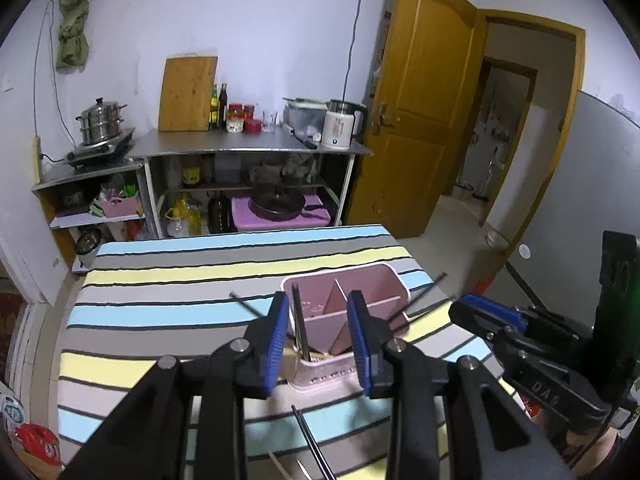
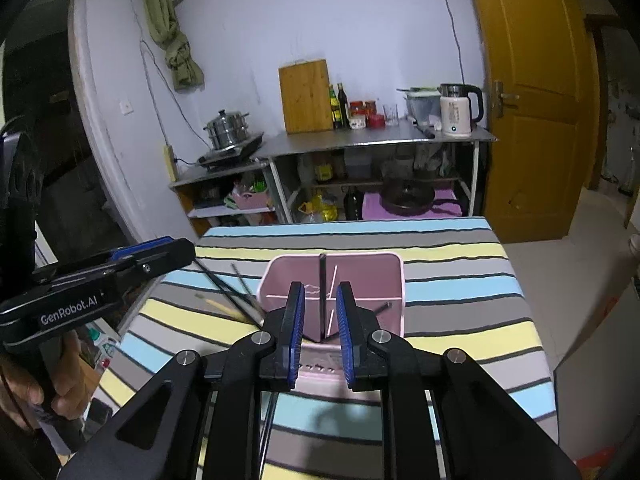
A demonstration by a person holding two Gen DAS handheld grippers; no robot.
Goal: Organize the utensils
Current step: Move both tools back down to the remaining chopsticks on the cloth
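A pink divided utensil holder (image 1: 362, 286) (image 2: 360, 276) stands on the striped table (image 1: 160, 280). Dark chopsticks (image 1: 300, 326) stand in its left compartment. In the right wrist view a dark chopstick (image 2: 322, 292) stands upright in the holder. My left gripper (image 1: 320, 300) is open, its fingers either side of the holder's near end. My right gripper (image 2: 320, 292) is open just above the holder, empty; it also shows in the left wrist view (image 1: 486, 312). Loose chopsticks lie left of the holder (image 2: 228, 294), right of it (image 1: 428, 292) and near me (image 1: 310, 440).
Beyond the table's far edge stands a metal shelf unit (image 1: 248, 146) with a cutting board, bottles, a kettle (image 1: 340, 124) and a steamer pot. A wooden door (image 1: 424, 100) stands open at the right. The left gripper's body (image 2: 92, 288) is at the table's left side.
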